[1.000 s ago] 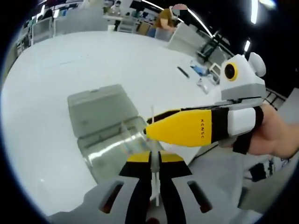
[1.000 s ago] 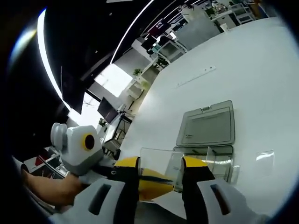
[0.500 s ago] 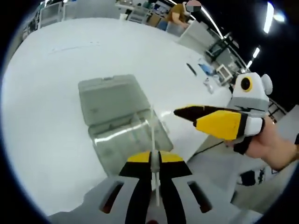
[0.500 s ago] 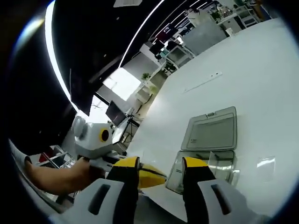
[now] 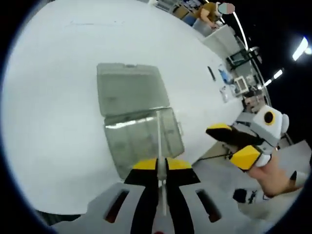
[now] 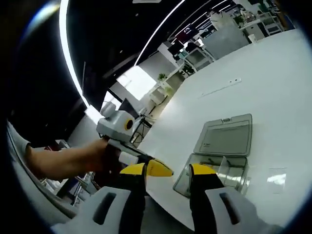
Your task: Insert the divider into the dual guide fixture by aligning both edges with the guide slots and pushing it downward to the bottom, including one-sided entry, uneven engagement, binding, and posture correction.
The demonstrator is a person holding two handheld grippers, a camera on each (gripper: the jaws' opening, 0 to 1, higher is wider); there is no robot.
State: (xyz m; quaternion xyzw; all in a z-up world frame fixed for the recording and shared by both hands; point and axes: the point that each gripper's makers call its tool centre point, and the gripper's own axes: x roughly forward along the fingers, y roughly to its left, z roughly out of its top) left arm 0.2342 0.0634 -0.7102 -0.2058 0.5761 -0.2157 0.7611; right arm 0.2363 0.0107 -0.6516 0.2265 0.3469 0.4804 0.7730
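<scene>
Divider (image 5: 158, 141) is standing edge-on, pinched in the left gripper (image 5: 159, 171), hanging just above the box (image 5: 146, 139) on the table (image 5: 48, 97). Right gripper (image 6: 166, 170) is waiting with jaws wide, empty, beside the box (image 6: 214, 170).

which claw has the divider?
The left claw: it is shut on the clear divider, held edge-on above the box. The right claw is open, holding nothing.
</scene>
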